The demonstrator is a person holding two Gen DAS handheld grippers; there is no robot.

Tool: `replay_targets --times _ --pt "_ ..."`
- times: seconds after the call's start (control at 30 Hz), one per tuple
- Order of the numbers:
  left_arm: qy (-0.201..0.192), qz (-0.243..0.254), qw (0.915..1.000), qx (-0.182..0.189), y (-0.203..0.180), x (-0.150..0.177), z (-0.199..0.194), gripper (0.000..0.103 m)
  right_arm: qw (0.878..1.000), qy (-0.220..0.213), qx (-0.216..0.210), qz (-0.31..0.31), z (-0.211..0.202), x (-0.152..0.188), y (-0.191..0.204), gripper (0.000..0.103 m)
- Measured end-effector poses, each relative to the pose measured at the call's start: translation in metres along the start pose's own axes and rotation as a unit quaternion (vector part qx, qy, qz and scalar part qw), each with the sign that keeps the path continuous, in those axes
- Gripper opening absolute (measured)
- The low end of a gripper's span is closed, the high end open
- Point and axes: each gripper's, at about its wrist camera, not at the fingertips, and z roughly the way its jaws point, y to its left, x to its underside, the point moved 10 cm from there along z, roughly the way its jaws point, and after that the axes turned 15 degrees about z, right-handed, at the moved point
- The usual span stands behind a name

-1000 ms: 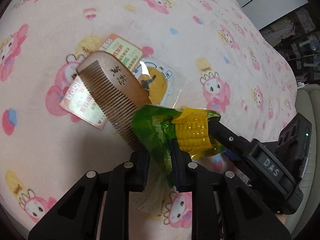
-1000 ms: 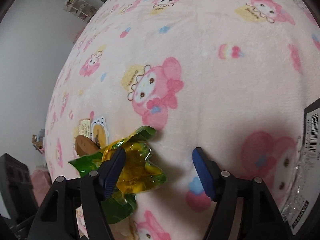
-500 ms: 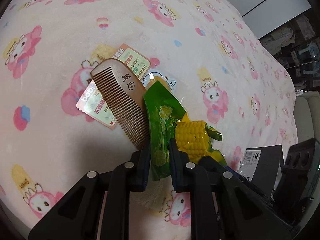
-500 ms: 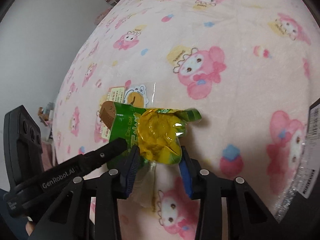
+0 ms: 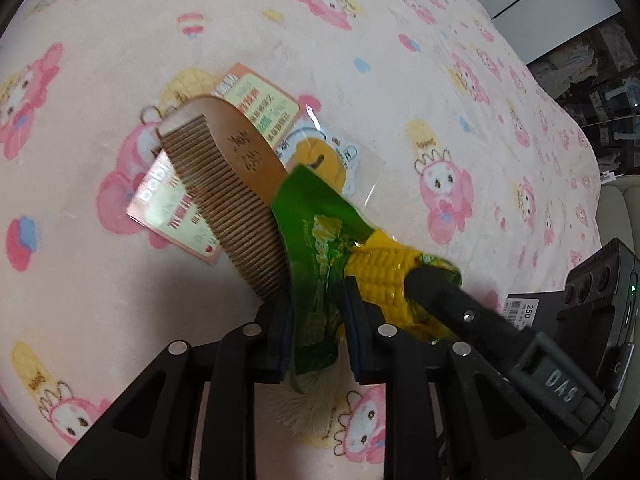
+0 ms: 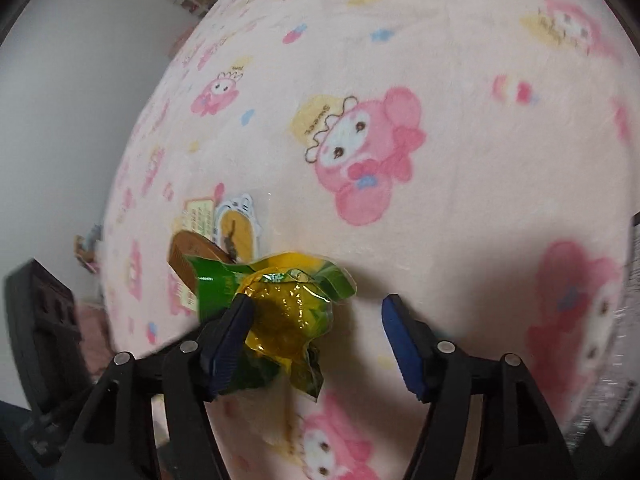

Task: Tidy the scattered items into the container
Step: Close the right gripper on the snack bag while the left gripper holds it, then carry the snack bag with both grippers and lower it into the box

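1. Two grippers meet at one corn packet [image 5: 320, 264]: the left gripper [image 5: 316, 320] is clenched on its green end, together with a wooden comb [image 5: 228, 184].
2. Right gripper [image 6: 316, 340] has just been opening; its jaws stand apart, the left pad touching the packet's yellow end.
3. Beneath lie a pink card [image 5: 256, 100] and a sticker sleeve [image 5: 332, 156] on the pink cartoon blanket [image 5: 100, 60].
4. Low at the right edge of the left view, a black box [image 5: 560, 316] shows.

Green-yellow corn packet [image 5: 320, 248], pink cartoon blanket [image 5: 120, 60]
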Motion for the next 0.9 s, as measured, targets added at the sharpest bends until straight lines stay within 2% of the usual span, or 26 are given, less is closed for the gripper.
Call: replay_targets --times 0.03,0.07,0.17,0.27,0.37,0.47,0.63,0.73,0.9 --pt "0.001 0.001 0.9999 0.013 -0.003 0.001 0.000 0.007 1.000 0.006 -0.015 0.008 0.001 0.001 0.002 0.058" --pt "0.000 0.002 0.9996 0.027 -0.007 0.001 -0.001 0.006 0.999 0.013 -0.028 0.013 0.001 0.003 0.004 0.047" --pt "-0.014 0.016 0.9992 0.033 -0.014 0.000 -0.010 0.003 1.000 0.011 -0.010 -0.023 -0.005 0.010 0.012 0.045" --pt "-0.029 0.026 0.9972 0.064 -0.030 0.002 -0.025 0.003 0.999 -0.009 -0.002 -0.034 -0.024 0.011 0.017 0.044" --pt "-0.059 0.058 0.9924 0.091 -0.055 0.004 -0.051 0.004 0.998 -0.033 0.001 -0.056 -0.056 0.013 0.025 0.044" --pt "-0.094 0.100 0.9830 0.122 -0.090 0.004 -0.081 0.004 0.995 -0.059 -0.003 -0.079 -0.097 0.017 0.031 0.044" --pt "-0.105 0.149 0.9648 0.189 -0.154 0.017 -0.105 0.003 0.989 -0.109 -0.003 -0.099 -0.177 0.019 0.023 0.044" --pt "-0.095 0.185 0.9562 0.206 -0.193 0.029 -0.108 0.003 0.985 -0.131 0.005 -0.108 -0.220 0.027 0.002 0.044" --pt "-0.050 0.258 0.9413 0.212 -0.260 0.069 -0.092 0.003 0.979 -0.163 0.040 -0.118 -0.268 0.039 -0.046 0.044"
